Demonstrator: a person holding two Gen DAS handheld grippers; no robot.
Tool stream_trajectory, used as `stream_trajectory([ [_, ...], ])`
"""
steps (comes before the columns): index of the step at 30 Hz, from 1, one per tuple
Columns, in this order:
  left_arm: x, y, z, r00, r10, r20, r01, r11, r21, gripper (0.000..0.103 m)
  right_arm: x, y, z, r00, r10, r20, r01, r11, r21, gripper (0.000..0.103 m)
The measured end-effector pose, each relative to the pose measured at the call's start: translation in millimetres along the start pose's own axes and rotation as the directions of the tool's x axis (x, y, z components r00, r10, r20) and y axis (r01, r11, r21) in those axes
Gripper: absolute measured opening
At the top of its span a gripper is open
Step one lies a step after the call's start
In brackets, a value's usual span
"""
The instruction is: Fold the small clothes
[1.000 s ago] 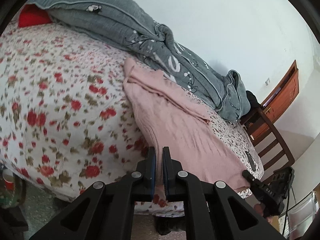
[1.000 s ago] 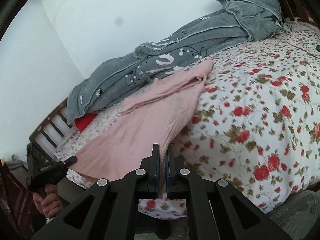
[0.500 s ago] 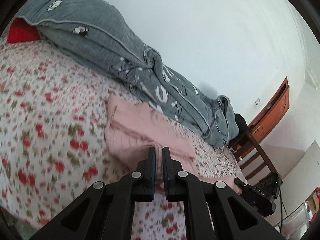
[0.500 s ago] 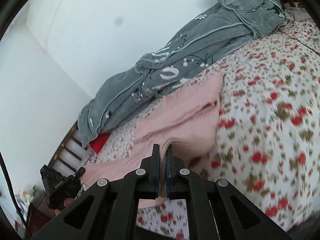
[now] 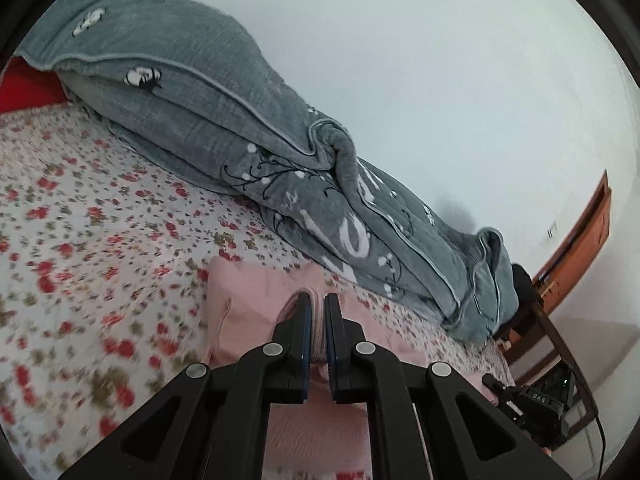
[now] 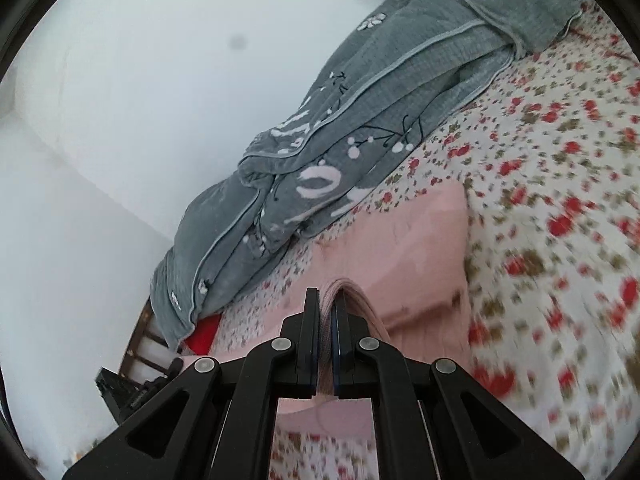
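A pink garment (image 5: 248, 316) lies on the flowered bed sheet (image 5: 92, 248); it also shows in the right wrist view (image 6: 420, 248). My left gripper (image 5: 318, 300) is shut on a bunched edge of the pink garment, held above the part lying flat. My right gripper (image 6: 328, 296) is shut on another edge of the same garment, folded over toward its far end. Each gripper shows in the other's view: the right one at the lower right (image 5: 536, 396), the left one at the lower left (image 6: 132, 392).
A rolled grey quilt (image 5: 248, 136) runs along the white wall behind the garment, also in the right wrist view (image 6: 360, 120). A red pillow (image 5: 28, 84) lies at the bed's head. A wooden chair (image 5: 548, 344) stands past the bed's far end.
Both grippers have carried the held edge of the pink garment up off the bed's near side and forward over the rest of it, toward the quilt. The garment now lies doubled.
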State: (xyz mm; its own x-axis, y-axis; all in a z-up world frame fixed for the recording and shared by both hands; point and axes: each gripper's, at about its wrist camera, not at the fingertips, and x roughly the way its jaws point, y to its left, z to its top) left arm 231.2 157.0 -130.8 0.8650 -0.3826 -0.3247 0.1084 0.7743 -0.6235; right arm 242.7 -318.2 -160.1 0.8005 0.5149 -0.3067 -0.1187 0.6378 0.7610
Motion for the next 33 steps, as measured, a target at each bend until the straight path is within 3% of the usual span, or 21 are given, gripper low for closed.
stream_trajectory([
  [9, 89.7, 24.4, 22.4, 0.998, 0.056, -0.029, -0.058, 0.996, -0.073, 0.007, 77.4, -24.2, 28.1, 0.997, -0.072, -0.038, 0.072, 0.997, -0.005, 0.005],
  [15, 147.4, 44.6, 29.8, 0.988, 0.114, -0.103, -0.128, 0.982, -0.136, 0.008, 119.0, -45.1, 42.0, 0.983, -0.166, -0.076, 0.164, 0.986, -0.033, 0.010],
  [16, 154.9, 48.0, 30.0, 0.983, 0.138, -0.120, -0.155, 0.978, -0.140, 0.011, 122.0, -48.3, 43.1, 0.979, -0.189, -0.076, 0.187, 0.982, -0.033, 0.015],
  [17, 159.6, 50.4, 30.1, 0.979, 0.158, -0.130, -0.176, 0.974, -0.142, 0.022, 123.3, -52.4, 44.7, 0.976, -0.209, -0.065, 0.207, 0.978, -0.033, 0.026],
  [18, 162.7, 53.7, 29.8, 0.976, 0.166, -0.140, -0.186, 0.972, -0.142, 0.036, 122.7, -55.6, 45.9, 0.977, -0.210, -0.047, 0.208, 0.977, -0.035, 0.029],
  [20, 161.7, 57.8, 27.9, 0.981, 0.145, -0.126, -0.163, 0.976, -0.145, 0.044, 119.2, -61.2, 46.4, 0.976, -0.217, -0.002, 0.217, 0.975, -0.054, 0.035],
  [26, 167.8, 55.6, 24.7, 0.973, 0.171, -0.156, -0.187, 0.978, -0.096, 0.045, 132.4, -67.1, 40.8, 0.959, -0.282, -0.007, 0.279, 0.952, -0.127, 0.039],
  [31, 175.1, 46.4, 13.0, 0.946, 0.244, -0.211, -0.249, 0.969, 0.006, 0.045, 141.9, -65.8, 36.9, 0.946, -0.324, -0.029, 0.313, 0.932, -0.183, 0.039],
  [33, 178.4, 37.1, 7.7, 0.941, 0.255, -0.223, -0.247, 0.967, 0.063, 0.051, 142.3, -66.5, 37.3, 0.947, -0.319, -0.031, 0.309, 0.933, -0.187, 0.039],
])
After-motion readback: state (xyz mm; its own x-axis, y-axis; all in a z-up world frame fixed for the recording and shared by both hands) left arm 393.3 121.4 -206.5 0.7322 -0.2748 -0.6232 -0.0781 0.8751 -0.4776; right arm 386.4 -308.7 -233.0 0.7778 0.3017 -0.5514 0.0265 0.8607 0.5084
